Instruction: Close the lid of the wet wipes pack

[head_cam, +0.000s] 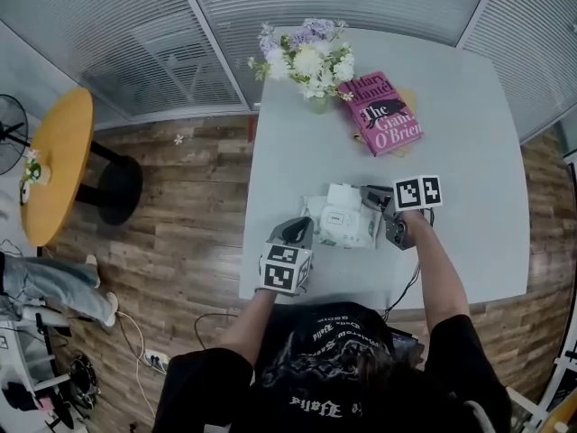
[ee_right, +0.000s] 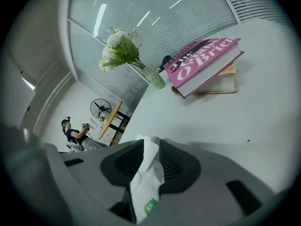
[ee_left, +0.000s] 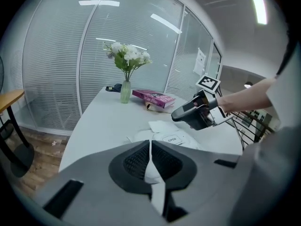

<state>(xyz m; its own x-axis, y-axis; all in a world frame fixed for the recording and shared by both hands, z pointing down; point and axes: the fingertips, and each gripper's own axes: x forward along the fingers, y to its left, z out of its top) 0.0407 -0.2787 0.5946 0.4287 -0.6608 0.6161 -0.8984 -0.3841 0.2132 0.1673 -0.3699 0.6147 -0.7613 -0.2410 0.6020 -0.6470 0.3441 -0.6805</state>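
Note:
The white wet wipes pack (head_cam: 344, 225) lies on the grey table (head_cam: 469, 152) near its front edge. A white flap (head_cam: 343, 196) stands up at the pack's far side; it looks like the raised lid. An oval "OPEN" label (ee_left: 171, 139) shows on the pack's top. My left gripper (head_cam: 300, 231) is at the pack's left end, its jaws shut on the white wrapper (ee_left: 151, 166). My right gripper (head_cam: 373, 198) is at the pack's right end and shut on the wrapper there (ee_right: 146, 173), which carries a green mark.
A pink book (head_cam: 386, 113) lies on a second book at the table's far side, next to a glass vase of flowers (head_cam: 308, 61). Left of the table, on the wooden floor, stands a round yellow table (head_cam: 56, 165) with a fan (head_cam: 9, 133) beside it.

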